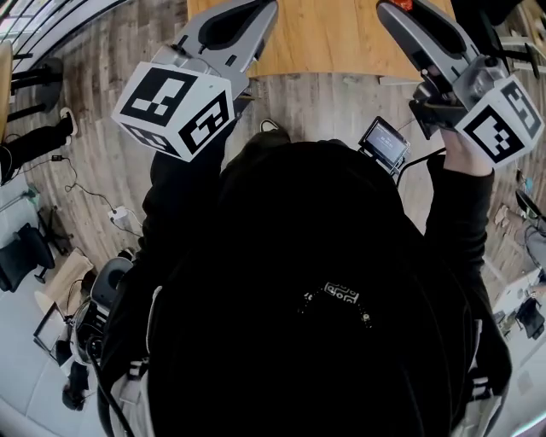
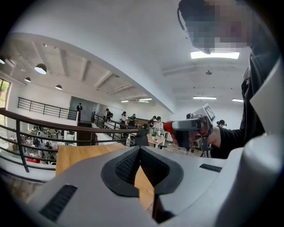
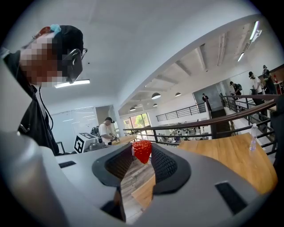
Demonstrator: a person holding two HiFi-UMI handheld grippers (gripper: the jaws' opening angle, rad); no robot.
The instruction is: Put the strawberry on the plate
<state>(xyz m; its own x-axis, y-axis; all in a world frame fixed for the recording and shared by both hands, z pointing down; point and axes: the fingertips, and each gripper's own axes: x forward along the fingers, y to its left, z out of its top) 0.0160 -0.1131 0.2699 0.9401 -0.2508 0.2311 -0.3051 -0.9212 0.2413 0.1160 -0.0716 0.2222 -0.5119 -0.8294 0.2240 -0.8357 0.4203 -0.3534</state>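
Note:
A red strawberry (image 3: 142, 150) sits pinched between the pads at the tips of my right gripper (image 3: 142, 154), held up in the air. In the head view only a sliver of the strawberry (image 1: 403, 4) shows, at the top edge, at the tip of the right gripper (image 1: 395, 8). My left gripper (image 2: 140, 150) is shut with nothing between its pads. In the head view the left gripper (image 1: 258, 8) is raised at the upper left. From the left gripper view I see the strawberry (image 2: 167, 127) across from me. No plate is in any view.
A wooden table (image 1: 324, 34) lies ahead beyond both grippers, and a water bottle (image 3: 253, 137) stands on it. A small screen device (image 1: 386, 141) hangs near the person's chest. Railings (image 2: 53, 126), several people and furniture fill the background. Cables and chairs lie on the floor to the left.

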